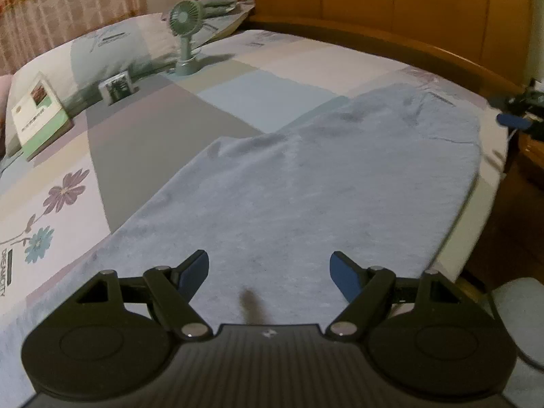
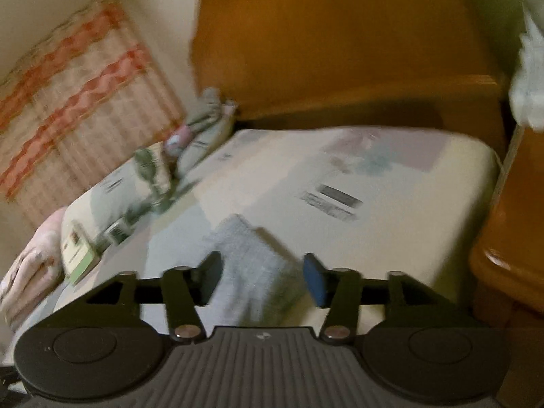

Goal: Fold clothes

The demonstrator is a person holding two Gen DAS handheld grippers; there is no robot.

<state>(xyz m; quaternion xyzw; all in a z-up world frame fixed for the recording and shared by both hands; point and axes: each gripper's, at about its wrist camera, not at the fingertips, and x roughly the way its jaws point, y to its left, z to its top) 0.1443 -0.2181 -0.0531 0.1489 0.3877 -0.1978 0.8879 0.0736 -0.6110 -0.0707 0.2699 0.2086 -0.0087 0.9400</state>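
Where flowers print bedsheet [image 1: 51, 238], "DREAMCITY" lettering

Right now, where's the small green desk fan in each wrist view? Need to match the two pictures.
Left wrist: the green fan stands upright on the bed in the upper left, in front of the pillow.
Right wrist: the same fan, blurred, shows at left of centre, beyond the grey garment.
Shared landmark: the green-edged book, down-left of the fan in both views.
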